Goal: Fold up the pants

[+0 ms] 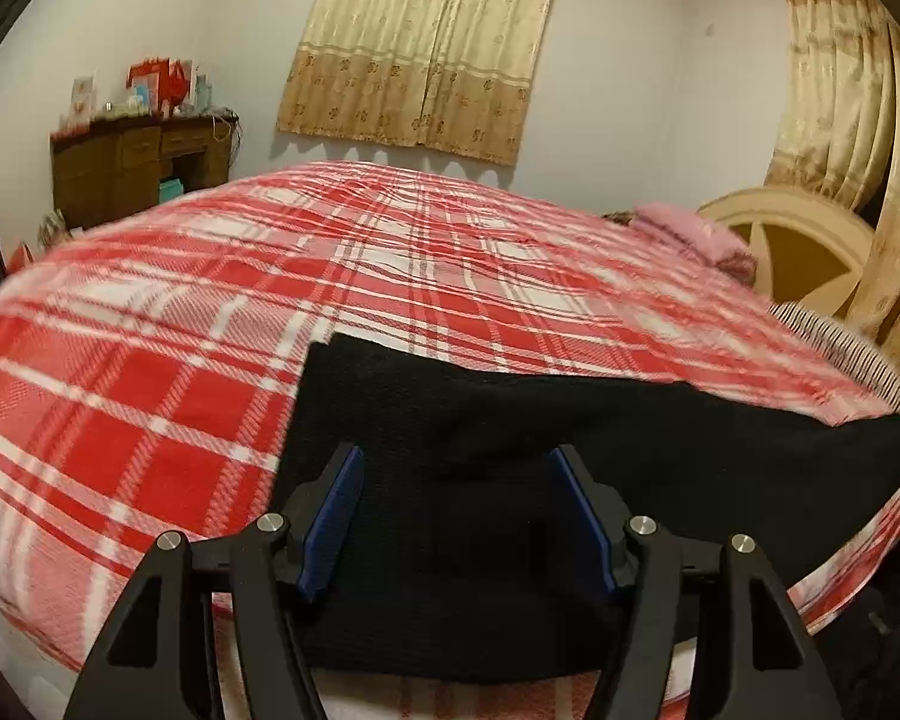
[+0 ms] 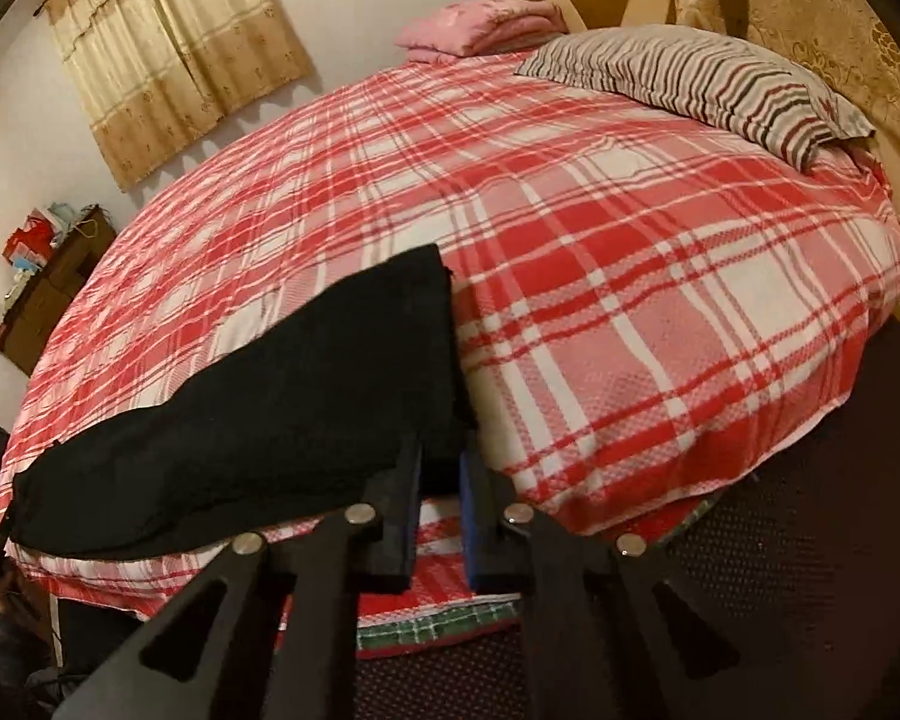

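Observation:
The black pants [image 1: 510,450] lie as a long flat band along the near edge of the bed, on the red and white plaid cover. My left gripper [image 1: 459,480] is open, its blue-padded jaws spread wide over one end of the pants. In the right wrist view the pants [image 2: 258,408] stretch away to the left. My right gripper [image 2: 444,468] has its jaws close together at the near right corner of the pants. Whether cloth is pinched between them is not clear.
The plaid bed cover [image 2: 630,276] fills both views. A striped pillow [image 2: 720,84] and folded pink cloth [image 2: 486,24] lie by the headboard [image 1: 798,240]. A wooden dresser [image 1: 138,168] stands against the far wall. Curtains [image 1: 426,42] hang behind the bed.

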{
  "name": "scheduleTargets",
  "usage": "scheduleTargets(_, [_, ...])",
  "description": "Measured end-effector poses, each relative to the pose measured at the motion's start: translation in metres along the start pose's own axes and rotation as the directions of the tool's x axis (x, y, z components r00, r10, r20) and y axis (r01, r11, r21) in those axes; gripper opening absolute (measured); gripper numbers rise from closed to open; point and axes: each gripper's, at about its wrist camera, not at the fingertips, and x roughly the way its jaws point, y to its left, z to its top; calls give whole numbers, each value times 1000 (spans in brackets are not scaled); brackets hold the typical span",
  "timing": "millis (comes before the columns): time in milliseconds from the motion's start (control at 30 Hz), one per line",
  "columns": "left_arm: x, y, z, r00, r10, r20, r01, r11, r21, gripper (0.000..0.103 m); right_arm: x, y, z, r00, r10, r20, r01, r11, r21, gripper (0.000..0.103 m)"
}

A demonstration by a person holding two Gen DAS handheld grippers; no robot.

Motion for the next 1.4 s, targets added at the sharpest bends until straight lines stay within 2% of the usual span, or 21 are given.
scheduleTargets(33, [-1, -2, 2, 999, 35, 2, -35, 999, 26, 65, -3, 2, 1, 1000, -6, 11, 6, 1000, -9, 39])
scheduleTargets(100, [-6, 0, 6, 996, 84, 16, -85, 996, 40, 65, -10, 6, 1, 998, -51, 43, 52, 998, -27, 56])
scheduleTargets(167, [-17, 10, 12, 997, 64, 48, -64, 998, -8, 65, -18, 13, 2, 991, -100, 92, 104, 994, -38, 57])
scheduleTargets(233, [-22, 20, 16, 996, 65, 56, -62, 997, -47, 65, -26, 23, 2, 985, -100, 140, 109, 992, -58, 59])
scheduleTargets(367, [-16, 28, 17, 997, 74, 29, -72, 995, -65, 66, -28, 51, 2, 979, -42, 199, 63, 993, -103, 64])
scheduleTargets(500, [-1, 20, 16, 998, 62, -5, -63, 997, -52, 66, -11, 96, 0, 985, 21, 171, 20, 972, -234, 65])
scheduleTargets(567, [10, 13, 15, 995, 90, -33, -91, 995, -27, 66, 1, 125, -6, 990, 54, 131, -7, 943, -333, 65])
scheduleTargets(633, [15, 10, 13, 993, 114, -25, -115, 993, -16, 67, 13, 146, -16, 994, 78, 72, -42, 911, -409, 65])
scheduleTargets(700, [16, 9, 11, 994, 109, -11, -109, 994, -25, 71, 24, 170, -36, 998, 48, 28, -26, 850, -527, 65])
scheduleTargets(800, [15, 11, 8, 995, 100, 2, -100, 995, -30, 72, 26, 185, -72, 999, -32, 26, 41, 728, -684, 63])
scheduleTargets(900, [15, 12, 6, 995, 97, 7, -97, 995, -30, 72, 29, 188, -102, 985, -141, 104, 166, 571, -804, 60])
scheduleTargets(933, [15, 12, 7, 995, 95, 8, -95, 995, -35, 73, 31, 187, -104, 979, -161, 127, 196, 549, -812, 59])
scheduleTargets(967, [14, 12, 7, 995, 95, 8, -95, 995, -37, 73, 33, 186, -103, 976, -169, 138, 209, 546, -811, 58])
scheduleTargets(1067, [14, 12, 9, 996, 93, 4, -92, 995, -43, 73, 37, 185, -94, 983, -139, 119, 179, 594, -785, 57])
scheduleTargets(1100, [14, 12, 9, 996, 92, 4, -91, 995, -46, 73, 40, 187, -93, 983, -135, 120, 177, 591, -787, 56])
scheduleTargets(1300, [14, 12, 8, 996, 91, 6, -90, 995, -46, 75, 56, 209, -109, 971, -152, 182, 233, 472, -850, 52])
scheduleTargets(1367, [14, 12, 8, 996, 91, 7, -91, 995, -45, 76, 61, 213, -114, 969, -153, 194, 243, 445, -862, 47])
scheduleTargets(1400, [14, 13, 8, 996, 91, 7, -90, 995, -45, 76, 63, 214, -115, 968, -152, 199, 246, 439, -864, 39])
